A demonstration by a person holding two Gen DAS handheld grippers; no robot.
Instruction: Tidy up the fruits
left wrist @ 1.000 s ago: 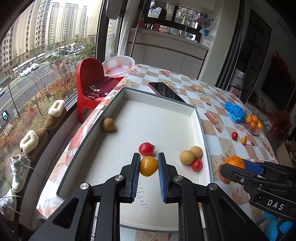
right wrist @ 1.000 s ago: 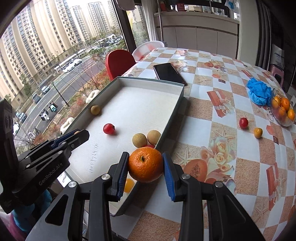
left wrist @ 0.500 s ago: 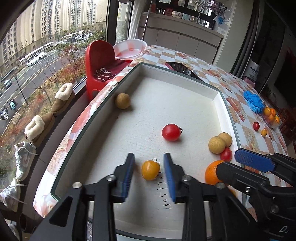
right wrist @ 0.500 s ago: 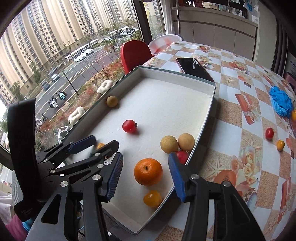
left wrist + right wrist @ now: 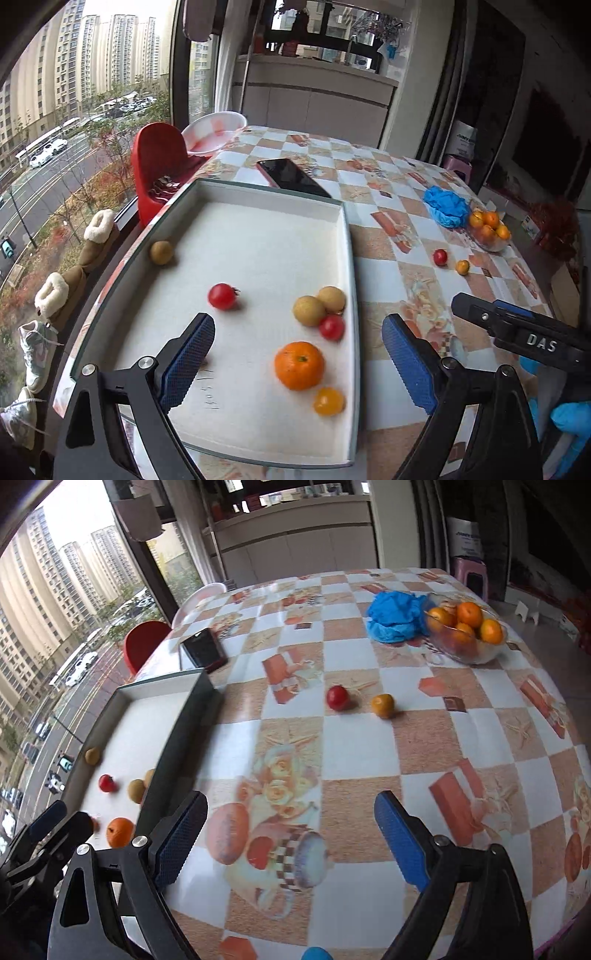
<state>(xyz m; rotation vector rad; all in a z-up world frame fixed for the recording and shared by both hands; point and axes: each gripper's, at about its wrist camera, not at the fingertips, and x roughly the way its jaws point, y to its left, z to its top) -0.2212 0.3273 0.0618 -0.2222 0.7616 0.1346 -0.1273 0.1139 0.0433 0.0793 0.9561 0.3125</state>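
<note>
L. gripper point(image 5: 297, 354) is shown spread wide, empty, above the white tray point(image 5: 349, 258); just beyond lie a yellow tomato point(image 5: 328, 401) and the orange point(image 5: 299, 364), w/ small fruits farther in. R. gripper point(image 5: 290, 834), likewise wide and empty, is held over the tablecloth point(image 5: 354, 746); a red tomato point(image 5: 337, 697) and yellow fruit point(image 5: 382, 705) lie ahead, fruit bowl point(image 5: 466, 633) farthest.
</note>
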